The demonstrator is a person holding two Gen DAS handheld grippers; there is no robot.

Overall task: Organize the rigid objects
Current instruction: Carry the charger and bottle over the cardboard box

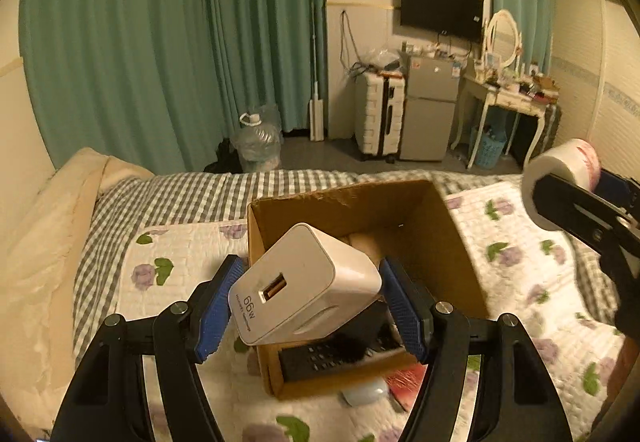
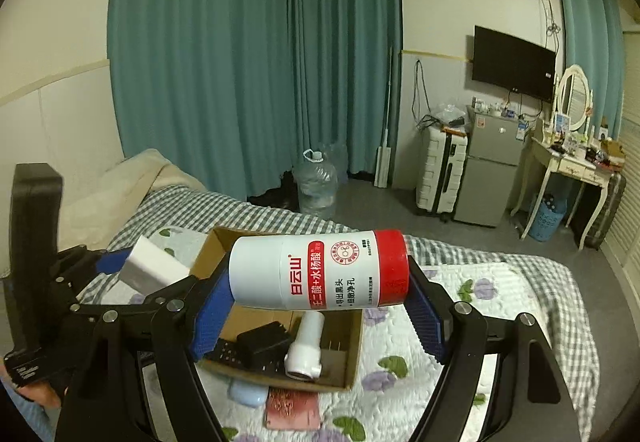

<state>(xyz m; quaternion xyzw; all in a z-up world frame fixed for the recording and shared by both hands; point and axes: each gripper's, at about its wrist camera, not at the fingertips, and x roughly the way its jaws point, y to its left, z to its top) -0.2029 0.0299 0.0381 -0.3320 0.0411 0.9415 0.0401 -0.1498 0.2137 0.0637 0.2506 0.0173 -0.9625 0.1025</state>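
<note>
Holding both loads over the cardboard box: left gripper clamping charger, right gripper clamping canister. Lowering before releasing seems safest.

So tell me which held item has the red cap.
The white cylindrical bottle in the right tongs; the left tongs hold a plain white charger.

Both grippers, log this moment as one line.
left gripper: holds white charger over cardboard box | right gripper: holds red-capped white bottle over box
</note>
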